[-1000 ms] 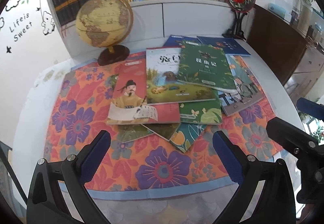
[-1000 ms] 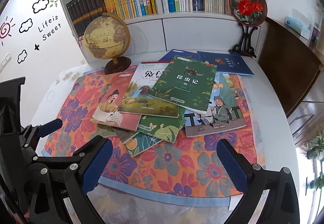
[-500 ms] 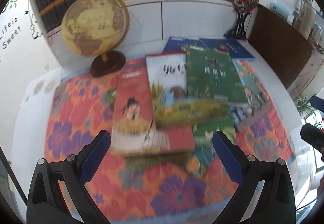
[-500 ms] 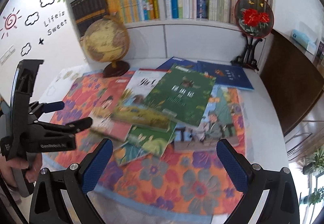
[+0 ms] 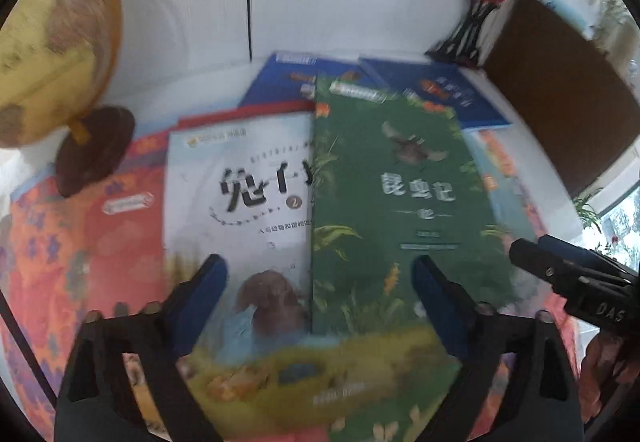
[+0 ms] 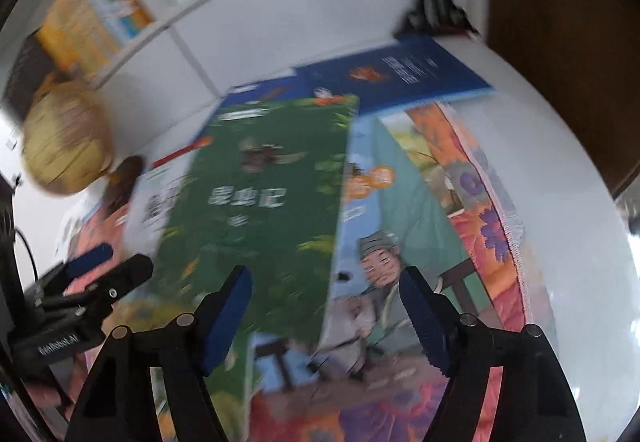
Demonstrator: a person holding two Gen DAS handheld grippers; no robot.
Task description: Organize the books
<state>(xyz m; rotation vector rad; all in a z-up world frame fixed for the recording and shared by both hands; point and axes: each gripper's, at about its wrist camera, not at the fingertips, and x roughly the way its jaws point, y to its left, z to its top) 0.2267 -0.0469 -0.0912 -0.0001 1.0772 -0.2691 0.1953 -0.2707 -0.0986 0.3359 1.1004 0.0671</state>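
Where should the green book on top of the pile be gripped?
Probably at its near right corner: the green book lies flat on top of the pile, and that edge juts over the book with the old man, leaving a lip for a jaw. Come in low from the right.

We see a white table (image 6: 568, 170) against a white cabinet. An orange floral cloth (image 6: 486, 210) covers most of it, with overlapping books spread on top. Two blue books (image 6: 400, 76) lie at the far edge, at least partly on bare tabletop. A globe (image 5: 52, 42) on a dark wooden base stands at the far left corner, and a dark ornament stand (image 5: 464, 46) at the far right.
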